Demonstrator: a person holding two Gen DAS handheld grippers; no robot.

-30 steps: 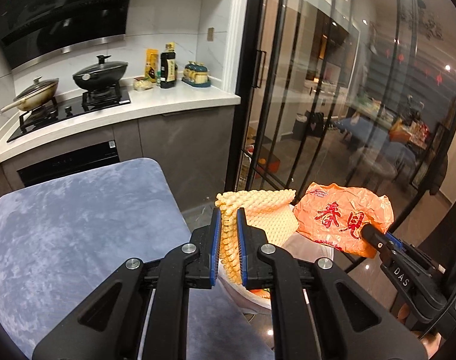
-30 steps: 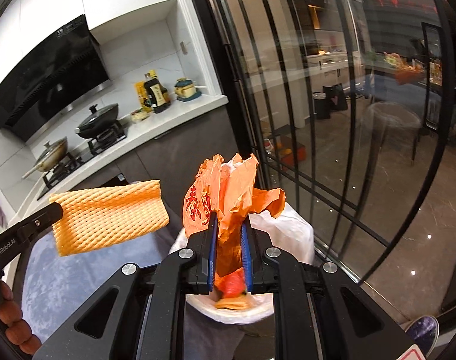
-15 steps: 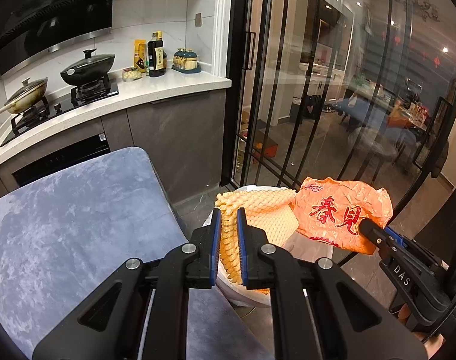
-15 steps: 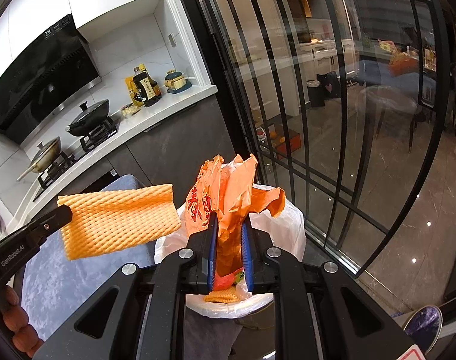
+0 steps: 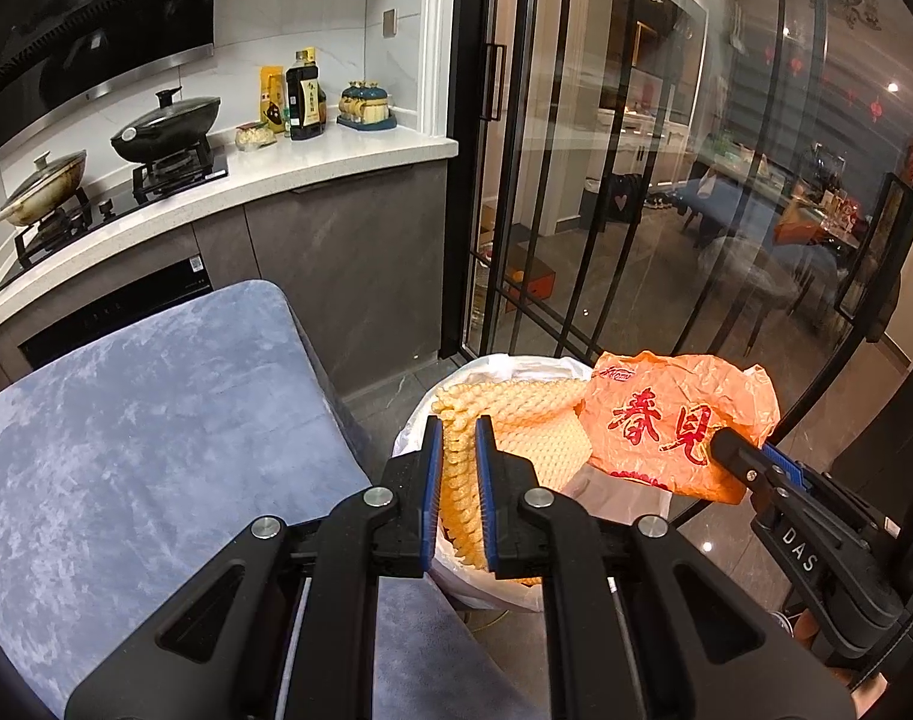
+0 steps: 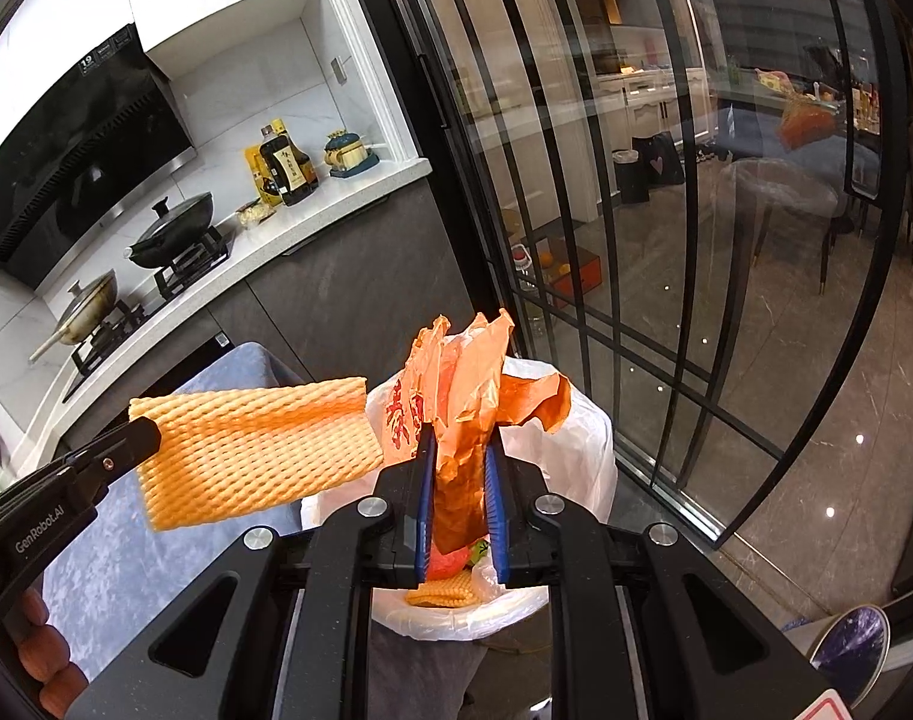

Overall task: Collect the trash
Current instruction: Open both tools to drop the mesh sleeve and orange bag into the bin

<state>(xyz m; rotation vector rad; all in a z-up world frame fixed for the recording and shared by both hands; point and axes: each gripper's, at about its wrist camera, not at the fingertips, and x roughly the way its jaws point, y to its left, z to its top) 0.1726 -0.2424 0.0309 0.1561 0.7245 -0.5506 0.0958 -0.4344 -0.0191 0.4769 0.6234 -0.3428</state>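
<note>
My left gripper (image 5: 458, 426) is shut on a yellow-orange foam net sleeve (image 5: 534, 426), which also shows in the right wrist view (image 6: 252, 450). My right gripper (image 6: 461, 441) is shut on a crumpled orange plastic bag with red characters (image 6: 468, 396), seen in the left wrist view (image 5: 672, 420) too. Both pieces hang over a bin lined with a white bag (image 6: 570, 438), whose rim shows in the left wrist view (image 5: 498, 363). Other trash lies inside the bin (image 6: 450, 585).
A blue-grey velvet-covered table (image 5: 144, 420) lies left of the bin. Behind it is a kitchen counter (image 5: 312, 168) with a stove, pans and bottles. A black-framed glass sliding door (image 5: 576, 180) stands right behind the bin.
Both grippers have lowered toward the bin with their pieces still held. The bin's rim and inside now show more fully.
</note>
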